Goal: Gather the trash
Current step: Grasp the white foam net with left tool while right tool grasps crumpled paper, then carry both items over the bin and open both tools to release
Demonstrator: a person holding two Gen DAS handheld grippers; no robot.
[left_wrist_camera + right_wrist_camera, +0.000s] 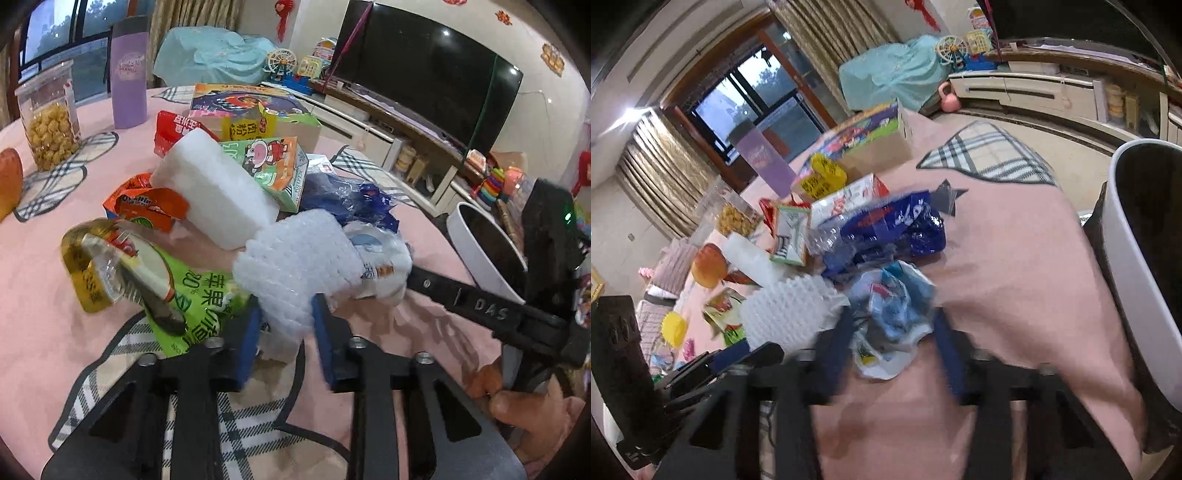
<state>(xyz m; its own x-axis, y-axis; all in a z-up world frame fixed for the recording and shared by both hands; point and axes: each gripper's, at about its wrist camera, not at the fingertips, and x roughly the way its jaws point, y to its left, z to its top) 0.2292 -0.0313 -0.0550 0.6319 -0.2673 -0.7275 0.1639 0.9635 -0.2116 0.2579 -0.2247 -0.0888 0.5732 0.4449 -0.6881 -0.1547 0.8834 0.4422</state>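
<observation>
The left gripper (286, 325) has its blue pads clamped on the white foam netting (295, 258), while the right gripper (894, 343) is pinched on a crumpled white-and-blue wrapper (890, 314) (blurred, label unreadable), each lifting one scrap at once. Both sit at the near edge of the litter on the pink tablecloth (37, 295), close to the white bin (1137, 258). Readable writing: "DAS" on the right gripper's arm, "80%" on the green packet (199, 299)

Matt pink cloth table cover (44, 295); on it, a white knobbly foam net sleeve (295, 254), a smooth white foam block (218, 188) and glossy crinkled blue plastic wrapper (901, 225).
</observation>
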